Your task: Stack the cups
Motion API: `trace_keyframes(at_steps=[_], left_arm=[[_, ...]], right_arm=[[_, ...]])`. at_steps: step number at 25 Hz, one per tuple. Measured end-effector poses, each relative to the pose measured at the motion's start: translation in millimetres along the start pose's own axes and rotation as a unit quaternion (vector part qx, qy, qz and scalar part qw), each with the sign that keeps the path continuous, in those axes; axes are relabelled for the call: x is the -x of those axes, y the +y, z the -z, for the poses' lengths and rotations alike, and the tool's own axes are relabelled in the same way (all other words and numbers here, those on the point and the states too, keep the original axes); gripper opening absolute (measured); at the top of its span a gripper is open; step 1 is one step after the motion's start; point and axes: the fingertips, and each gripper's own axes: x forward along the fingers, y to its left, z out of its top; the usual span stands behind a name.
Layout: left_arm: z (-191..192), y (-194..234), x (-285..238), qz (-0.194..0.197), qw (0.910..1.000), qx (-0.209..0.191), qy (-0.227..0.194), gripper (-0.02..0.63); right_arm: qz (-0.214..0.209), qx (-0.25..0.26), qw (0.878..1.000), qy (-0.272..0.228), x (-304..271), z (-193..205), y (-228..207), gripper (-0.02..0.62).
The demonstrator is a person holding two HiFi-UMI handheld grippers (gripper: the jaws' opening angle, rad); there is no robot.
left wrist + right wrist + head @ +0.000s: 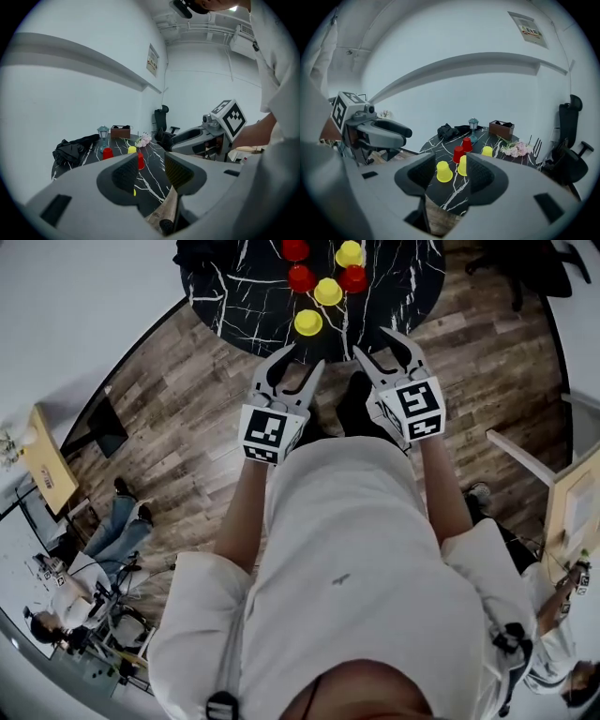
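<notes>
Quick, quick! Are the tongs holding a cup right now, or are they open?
Left tongs: open, holding nothing.
Right tongs: open, holding nothing.

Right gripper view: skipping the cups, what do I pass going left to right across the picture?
left gripper → cloth → lantern → box → flowers → chair

Bare tabletop (234,296) lies open on both sides of the cups (328,292), bunched close down the middle. Lantern (474,124), box (501,129), flowers (513,149) and black cloth (446,131) crowd the far edge.
</notes>
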Motion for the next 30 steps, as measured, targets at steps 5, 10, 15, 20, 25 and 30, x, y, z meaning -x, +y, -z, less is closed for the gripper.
trace_keyframes(at_steps=[5,10,15,20,25,30], left_arm=[[-7,1,-9,-0.030,0.9995,0.008,0.004,0.161],[-10,4,-17,-0.057,0.9982,0.019,0.005,0.161],[-9,1,-26,-0.080,0.9963,0.031,0.006,0.161],[-8,-2,-30,-0.094,0.9947,0.043,0.003,0.161],[-4,-8,-31,-0.092,0.9945,0.050,0.001,0.161],[2,-5,-33,-0.083,0.9951,0.054,0.006,0.161]], right_arm=[[-0.022,0.031,0.999,0.007,-18,9,-14,0.196],[-0.044,0.034,0.998,0.012,-39,17,-25,0.195],[-0.052,0.042,0.998,0.002,-54,24,-37,0.196],[-0.052,0.051,0.997,0.008,-75,34,-44,0.201],[-0.047,0.045,0.998,0.013,-94,42,-46,0.202],[-0.036,0.039,0.998,0.019,-114,48,-48,0.207]])
